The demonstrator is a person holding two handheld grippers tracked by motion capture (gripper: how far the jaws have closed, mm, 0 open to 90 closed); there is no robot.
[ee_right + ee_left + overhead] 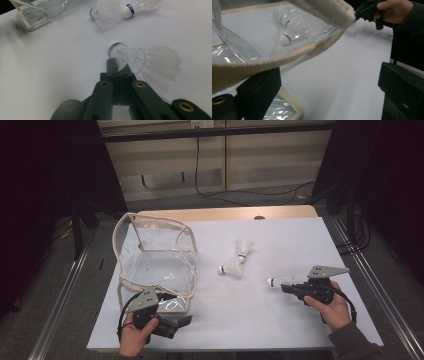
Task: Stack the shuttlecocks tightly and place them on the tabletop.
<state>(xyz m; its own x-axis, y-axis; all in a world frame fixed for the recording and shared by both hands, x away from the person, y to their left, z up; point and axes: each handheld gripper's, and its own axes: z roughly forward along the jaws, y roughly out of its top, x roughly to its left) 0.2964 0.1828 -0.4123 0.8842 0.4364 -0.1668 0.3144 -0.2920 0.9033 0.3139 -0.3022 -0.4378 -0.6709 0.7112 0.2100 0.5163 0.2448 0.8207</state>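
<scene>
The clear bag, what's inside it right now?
The clear bag looks empty inside. Three shuttlecocks lie outside on the table. The part under the left gripper is hidden.

A white counter (260,310) carries a clear bag (155,265) at its left, two shuttlecocks (237,260) lying near its middle and a third shuttlecock (281,280) further right.

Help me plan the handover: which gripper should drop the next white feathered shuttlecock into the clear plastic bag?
Right: it already pinches a shuttlecock; left holds the bag's rim.
</scene>
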